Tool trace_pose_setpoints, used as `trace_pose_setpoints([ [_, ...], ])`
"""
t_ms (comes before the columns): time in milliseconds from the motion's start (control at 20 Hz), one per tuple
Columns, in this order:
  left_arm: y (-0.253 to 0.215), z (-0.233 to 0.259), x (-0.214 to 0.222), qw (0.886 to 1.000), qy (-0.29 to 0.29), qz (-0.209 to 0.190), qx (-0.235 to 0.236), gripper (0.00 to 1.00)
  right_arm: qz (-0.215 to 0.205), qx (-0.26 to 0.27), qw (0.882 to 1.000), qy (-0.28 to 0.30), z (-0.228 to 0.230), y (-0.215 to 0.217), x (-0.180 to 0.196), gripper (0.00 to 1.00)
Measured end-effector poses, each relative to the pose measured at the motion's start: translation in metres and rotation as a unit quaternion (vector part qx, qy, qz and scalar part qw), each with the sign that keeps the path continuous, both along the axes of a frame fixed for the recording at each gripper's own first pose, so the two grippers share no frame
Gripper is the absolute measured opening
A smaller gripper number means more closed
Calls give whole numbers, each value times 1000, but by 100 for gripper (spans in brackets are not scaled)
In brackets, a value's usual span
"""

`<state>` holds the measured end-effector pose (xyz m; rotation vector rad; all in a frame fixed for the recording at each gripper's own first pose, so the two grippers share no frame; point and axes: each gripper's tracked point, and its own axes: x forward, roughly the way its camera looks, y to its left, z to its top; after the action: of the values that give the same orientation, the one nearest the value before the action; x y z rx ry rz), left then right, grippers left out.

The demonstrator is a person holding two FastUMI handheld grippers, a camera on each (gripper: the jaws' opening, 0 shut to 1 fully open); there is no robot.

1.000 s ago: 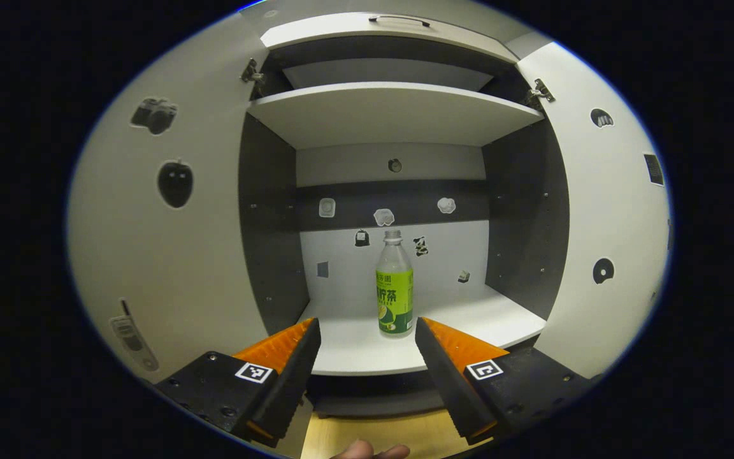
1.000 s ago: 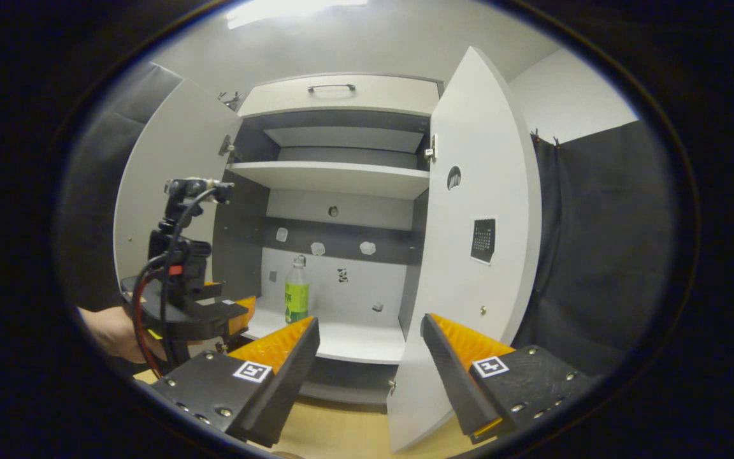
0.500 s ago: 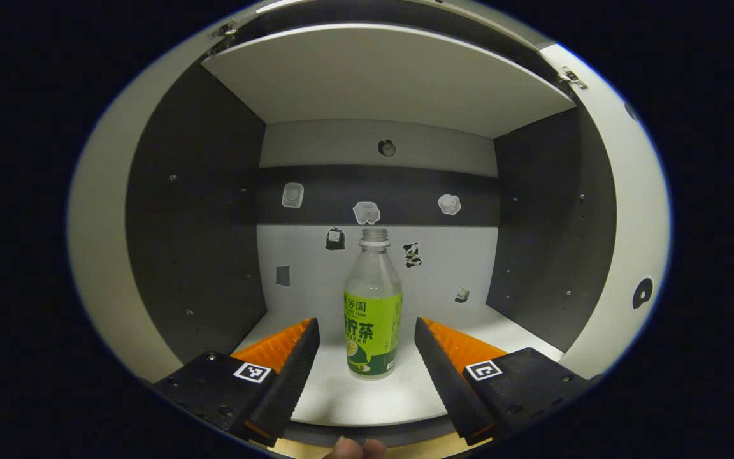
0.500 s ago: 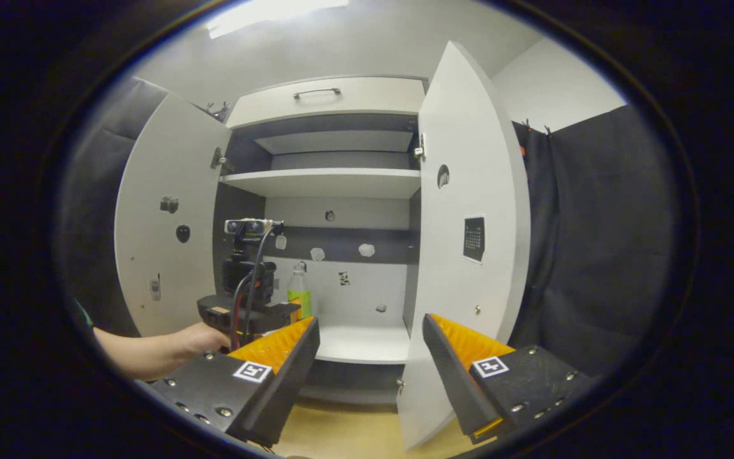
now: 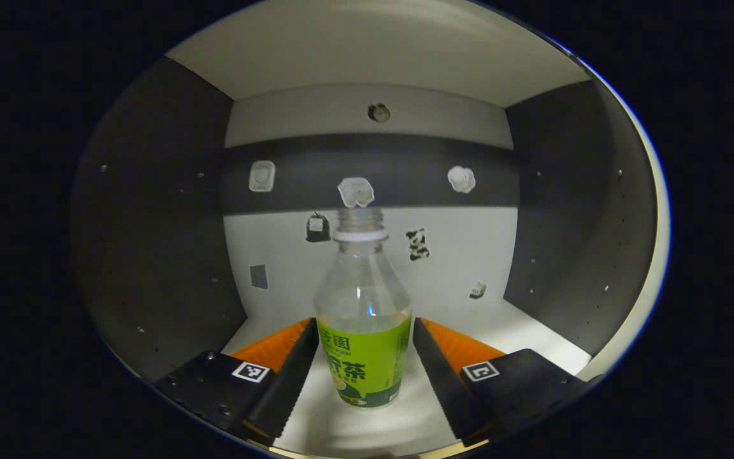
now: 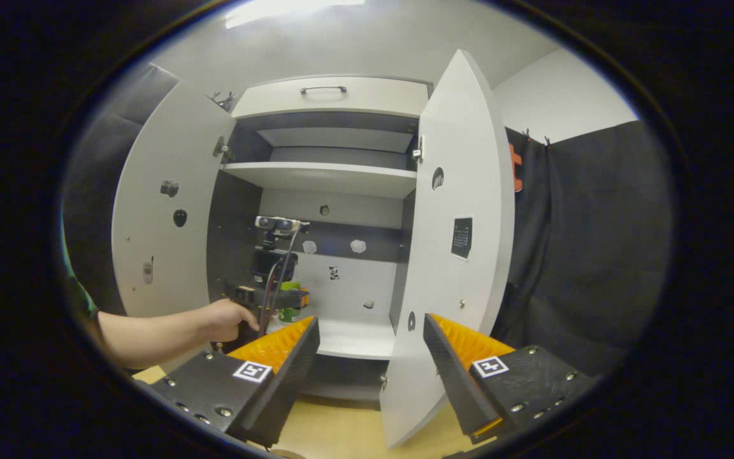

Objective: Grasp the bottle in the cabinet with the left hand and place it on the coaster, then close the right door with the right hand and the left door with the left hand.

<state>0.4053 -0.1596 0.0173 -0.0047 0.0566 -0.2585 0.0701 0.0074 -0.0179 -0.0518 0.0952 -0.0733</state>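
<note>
While the clear plastic bottle with a green label [image 5: 365, 331] stands upright on the white lower shelf [image 5: 526, 331] of the open grey-and-white cabinet [image 6: 335, 95], the left gripper [image 5: 364, 366] brackets it, jaws spread just wider than the body, seemingly not yet pressing. Closing off-centre could nudge the light bottle over or skid it backward. Dark side walls stand well apart, and the shelf above leaves headroom for lifting out. The right gripper [image 6: 370, 366] hangs open and empty near the white right door [image 6: 462, 268], whose edge juts forward
</note>
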Motion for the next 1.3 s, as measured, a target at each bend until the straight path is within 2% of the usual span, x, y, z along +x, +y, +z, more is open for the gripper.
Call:
trace_pose_setpoints([
  [50,-3,7,4,1000,-15,-5,0,83,1,-4,1000,1,-1,1,-2,99],
  [150,-11,14,-3,999,-19,-26,-13,79,9,-6,1000,4,-4,6,-8,99],
  [300,-16,14,-25,999,-12,-38,-31,79,14,-1,1000,7,-5,8,-18,99],
  [600,-13,30,-102,997,-55,-61,-8,78,21,19,1000,-1,0,6,-41,98],
  [850,-4,33,-177,994,-66,-71,-42,78,36,35,999,-2,1,5,-60,99],
  [1200,12,-25,-272,995,-67,-68,-27,78,68,42,997,-11,5,4,-68,98],
  [1300,11,-49,-295,995,-52,-75,-39,78,74,42,996,-8,4,1,-67,99],
])
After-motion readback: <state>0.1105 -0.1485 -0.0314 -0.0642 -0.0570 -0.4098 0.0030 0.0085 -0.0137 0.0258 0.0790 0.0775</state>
